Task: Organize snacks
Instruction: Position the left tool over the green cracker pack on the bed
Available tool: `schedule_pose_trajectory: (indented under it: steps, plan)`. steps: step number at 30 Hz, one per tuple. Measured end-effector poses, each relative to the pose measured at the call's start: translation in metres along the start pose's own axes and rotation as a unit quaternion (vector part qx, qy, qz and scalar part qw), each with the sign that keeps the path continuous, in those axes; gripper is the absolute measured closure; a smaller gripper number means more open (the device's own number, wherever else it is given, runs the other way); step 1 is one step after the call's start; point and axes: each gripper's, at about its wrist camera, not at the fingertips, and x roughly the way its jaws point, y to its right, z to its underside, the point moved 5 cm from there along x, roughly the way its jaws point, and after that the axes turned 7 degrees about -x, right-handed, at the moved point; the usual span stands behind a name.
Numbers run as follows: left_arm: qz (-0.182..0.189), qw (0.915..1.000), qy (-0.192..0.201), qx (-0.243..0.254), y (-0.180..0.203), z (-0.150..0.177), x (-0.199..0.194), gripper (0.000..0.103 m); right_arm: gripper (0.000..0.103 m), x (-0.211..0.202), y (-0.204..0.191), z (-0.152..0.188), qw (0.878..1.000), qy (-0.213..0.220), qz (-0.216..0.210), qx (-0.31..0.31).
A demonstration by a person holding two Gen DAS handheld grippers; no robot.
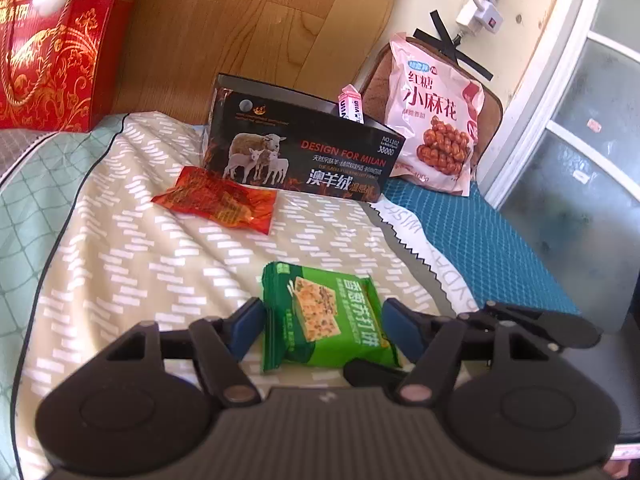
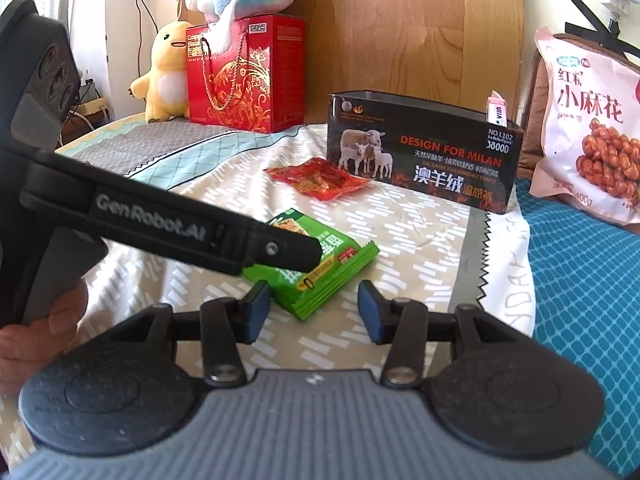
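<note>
A green cracker packet (image 1: 324, 316) lies flat on the patterned bed cover (image 1: 140, 260). My left gripper (image 1: 326, 330) is open around it, a blue pad close to each side and the packet resting on the cover. In the right wrist view one finger of the left gripper (image 2: 280, 250) crosses over the green packet (image 2: 320, 276). My right gripper (image 2: 314, 312) stands open just in front of the packet's near corner, holding nothing. A red snack packet (image 1: 218, 200) lies farther back, in front of an open black box printed with sheep (image 1: 300, 148).
A small pink carton (image 1: 352, 104) sticks out of the black box. A large pink snack bag (image 1: 436, 120) leans at the back right above a teal mat (image 1: 480, 240). A red gift box (image 2: 244, 76) and plush toys (image 2: 164, 72) stand at the back left. A hand (image 2: 36, 332) holds the left gripper.
</note>
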Motion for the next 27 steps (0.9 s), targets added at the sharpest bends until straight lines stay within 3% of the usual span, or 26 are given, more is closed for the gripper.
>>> schedule_pose_trajectory:
  steps: [5, 13, 17, 27]
  plan:
    - [-0.001, 1.0000, 0.005, 0.003, 0.0008, 0.0001, -0.0006, 0.020, 0.049, 0.0008, 0.0003, 0.0000, 1.000, -0.001, 0.003, 0.001]
    - [0.003, 1.0000, 0.007, -0.004, -0.0016, -0.0006, -0.0010, 0.019, 0.047, 0.0009, 0.0006, 0.0005, 1.000, -0.002, 0.006, 0.003]
    - [-0.005, 0.9999, 0.010, -0.003, -0.0018, -0.0002, -0.0020, 0.009, 0.046, 0.0013, 0.0013, 0.0006, 1.000, -0.002, 0.005, 0.004]
    - [-0.006, 0.9998, 0.014, -0.011, -0.0044, -0.0006, -0.0034, 0.008, 0.045, 0.0007, 0.0013, 0.0015, 1.000, -0.004, 0.001, 0.011]
